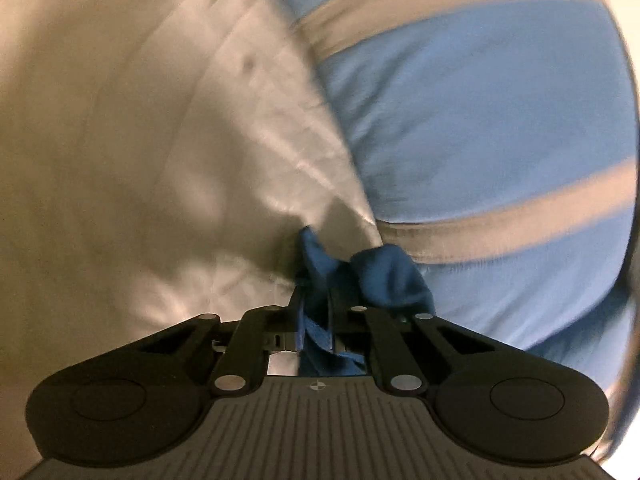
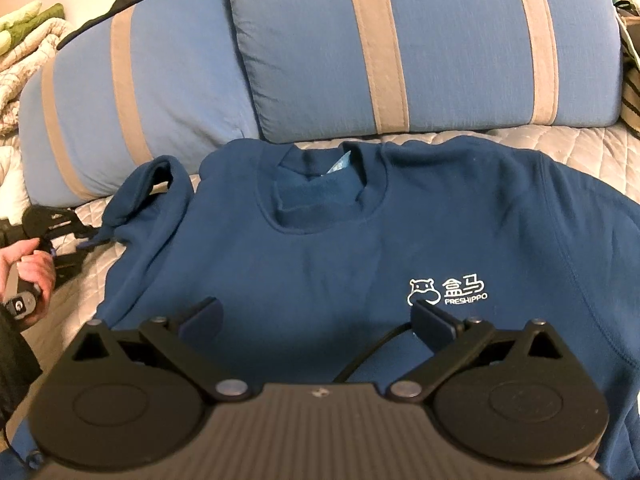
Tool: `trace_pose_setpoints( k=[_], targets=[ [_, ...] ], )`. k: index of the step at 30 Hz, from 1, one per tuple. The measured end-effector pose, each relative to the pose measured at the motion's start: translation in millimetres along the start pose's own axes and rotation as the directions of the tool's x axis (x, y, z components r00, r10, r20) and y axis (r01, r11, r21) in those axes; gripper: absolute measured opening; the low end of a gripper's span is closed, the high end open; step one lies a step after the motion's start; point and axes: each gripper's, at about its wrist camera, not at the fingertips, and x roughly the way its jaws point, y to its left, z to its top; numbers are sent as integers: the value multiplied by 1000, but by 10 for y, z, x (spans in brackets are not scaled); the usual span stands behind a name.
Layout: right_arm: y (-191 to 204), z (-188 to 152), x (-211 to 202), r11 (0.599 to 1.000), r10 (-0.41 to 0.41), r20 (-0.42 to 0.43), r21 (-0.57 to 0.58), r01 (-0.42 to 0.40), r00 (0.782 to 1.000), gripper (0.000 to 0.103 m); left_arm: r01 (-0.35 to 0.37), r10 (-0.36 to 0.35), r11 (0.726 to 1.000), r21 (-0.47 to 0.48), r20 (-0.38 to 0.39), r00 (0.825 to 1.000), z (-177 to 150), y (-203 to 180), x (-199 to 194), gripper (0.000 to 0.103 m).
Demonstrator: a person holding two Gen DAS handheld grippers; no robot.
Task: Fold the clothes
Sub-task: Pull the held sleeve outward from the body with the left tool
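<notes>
A dark blue sweatshirt point(image 2: 360, 248) with a white hippo logo point(image 2: 444, 290) lies front up on a quilted bed, collar toward the pillows. My left gripper point(image 1: 320, 300) is shut on a bunch of the sweatshirt's blue cloth point(image 1: 372, 280). In the right wrist view the left gripper point(image 2: 86, 240) holds the sleeve end point(image 2: 148, 196) at the left, with the sleeve looped up. My right gripper point(image 2: 316, 316) is open and empty, low over the sweatshirt's chest.
Two blue pillows with tan stripes point(image 2: 420, 48) point(image 2: 132, 120) lean at the head of the bed, behind the collar. The quilted grey bedspread point(image 2: 580, 144) also shows in the left wrist view point(image 1: 140, 160). More bedding point(image 2: 24, 48) is piled at the far left.
</notes>
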Motion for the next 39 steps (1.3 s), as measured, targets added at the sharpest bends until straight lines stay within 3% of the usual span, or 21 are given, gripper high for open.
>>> trace_pose_setpoints(
  k=[2, 4, 8, 14, 18, 21, 29, 39],
  targets=[
    [3, 0, 3, 1000, -1, 0, -2, 1, 1000, 103, -53, 47, 988, 144, 48, 998, 9, -164, -120, 10],
    [7, 2, 8, 1000, -3, -1, -6, 3, 1000, 103, -106, 81, 956, 274, 101, 992, 5, -303, -268, 10],
    [10, -8, 14, 1000, -9, -2, -14, 9, 1000, 103, -237, 139, 840, 487, 229, 963, -40, -555, -473, 10],
    [3, -17, 28, 1000, -13, -8, -20, 13, 1000, 103, -391, 182, 690, 608, 378, 908, -52, -644, -878, 9],
    [3, -30, 18, 1000, -11, -9, -27, 11, 1000, 103, -478, 205, 624, 618, 461, 864, 14, -631, -1194, 9],
    [-15, -30, 20, 1000, -6, -11, -21, 6, 1000, 103, -528, 221, 594, 608, 508, 833, 70, -567, -1451, 9],
    [-42, -51, -5, 1000, 3, -6, -2, -3, 1000, 103, -662, 275, 523, 537, 629, 727, 229, -249, -2022, 9],
    [-47, -62, -7, 1000, -2, -3, -1, 2, 1000, 103, -753, 385, 491, 438, 666, 639, 319, 395, -2392, 9]
  ],
)
